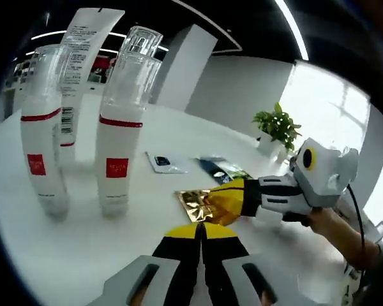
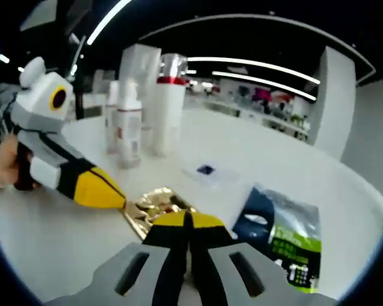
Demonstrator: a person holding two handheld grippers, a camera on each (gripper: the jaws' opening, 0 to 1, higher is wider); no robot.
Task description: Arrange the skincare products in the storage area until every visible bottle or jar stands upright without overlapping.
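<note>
— Looking at the white table (image 1: 64,255), where do the bottles stand?

— Three of them stand upright at the far left: two clear-capped bottles (image 1: 118,121) with red bands, and a white tube (image 1: 76,76) just behind them. None overlaps another.

— And the grippers?

— The left gripper (image 1: 201,233) has its jaws pressed together with nothing between them. The right gripper (image 2: 186,222) also has its jaws together, tips touching a gold foil sachet (image 2: 154,207); whether it pinches the foil, I cannot tell.

— So which step is this?

— Sorting the flat sachets, I'd judge. A dark packet (image 2: 282,233) lies to the right, a small clear one (image 2: 207,172) farther off.

— Next move?

— Probably easing the foil clear of the bottles without nudging them.
</note>
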